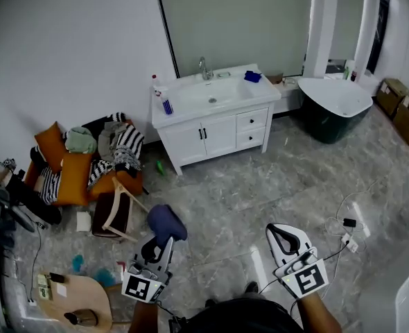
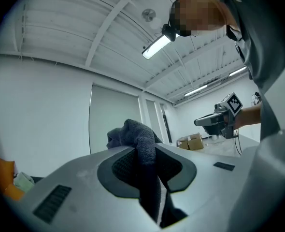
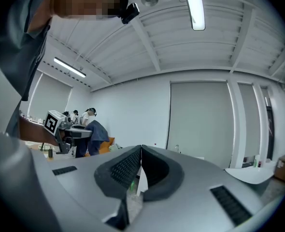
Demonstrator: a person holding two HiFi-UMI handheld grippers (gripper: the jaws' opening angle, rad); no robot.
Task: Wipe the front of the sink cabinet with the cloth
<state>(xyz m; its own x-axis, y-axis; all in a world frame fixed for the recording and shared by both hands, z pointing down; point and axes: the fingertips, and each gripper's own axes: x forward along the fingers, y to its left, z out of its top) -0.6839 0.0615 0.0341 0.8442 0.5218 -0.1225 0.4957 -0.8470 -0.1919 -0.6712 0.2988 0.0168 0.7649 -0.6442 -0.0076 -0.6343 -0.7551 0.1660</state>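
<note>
Left gripper (image 1: 157, 247) pinches the soft, limp cloth (image 1: 167, 222) by a bunched fold, far from the cabinet (image 1: 215, 136). Right gripper (image 1: 285, 236) has its jaws together, seemingly empty.

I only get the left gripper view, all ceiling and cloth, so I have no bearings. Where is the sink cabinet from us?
Observer: The head view shows the sink cabinet ahead across the floor, against the back wall, well away from both grippers.
Operator: Is the right gripper carrying anything?
Observer: No. In its own view the right gripper is shut with nothing between its jaws.
Operator: What stands beside the cabinet?
Observer: In the head view a pile of cushions and clothes lies to its left, and a dark tub stands to its right.
</note>
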